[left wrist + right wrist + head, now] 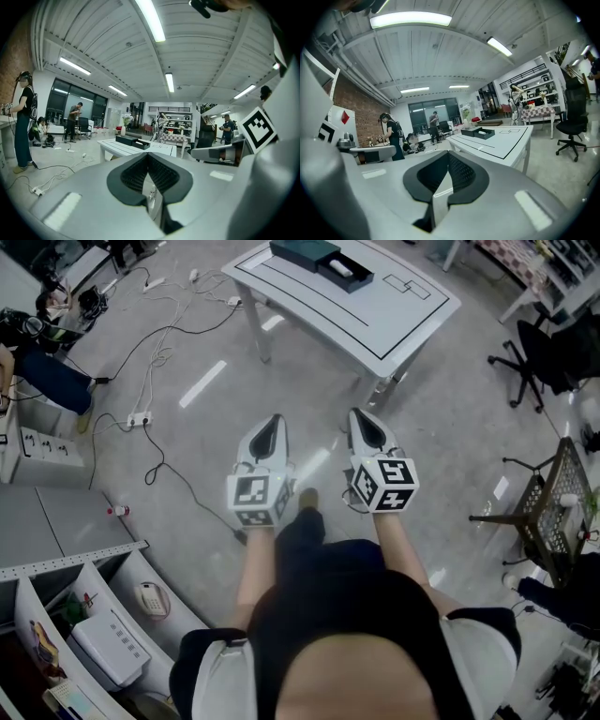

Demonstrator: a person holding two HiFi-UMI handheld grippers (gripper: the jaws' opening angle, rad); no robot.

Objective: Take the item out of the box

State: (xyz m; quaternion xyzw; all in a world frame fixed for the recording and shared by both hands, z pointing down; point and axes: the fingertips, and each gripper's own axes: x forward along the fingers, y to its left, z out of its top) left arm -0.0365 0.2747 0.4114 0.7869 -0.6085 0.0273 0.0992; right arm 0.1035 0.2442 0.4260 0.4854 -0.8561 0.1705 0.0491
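Bare floor (pixel 309 399) lies open ahead of us as far as the white table (pixel 403 324), whose near edge and legs bar the way. The tabletop is free around the dark box (pixel 323 261) at its far end. Cables (pixel 159 352) trail across the floor at left. An office chair (pixel 539 362) and what seems a wire rack (pixel 548 512) crowd the right.

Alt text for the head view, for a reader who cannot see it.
A person holds the left hand-held gripper and right hand-held gripper side by side, both shut, over a grey floor. Ahead stands a white table bearing an open dark box; cables trail at left.
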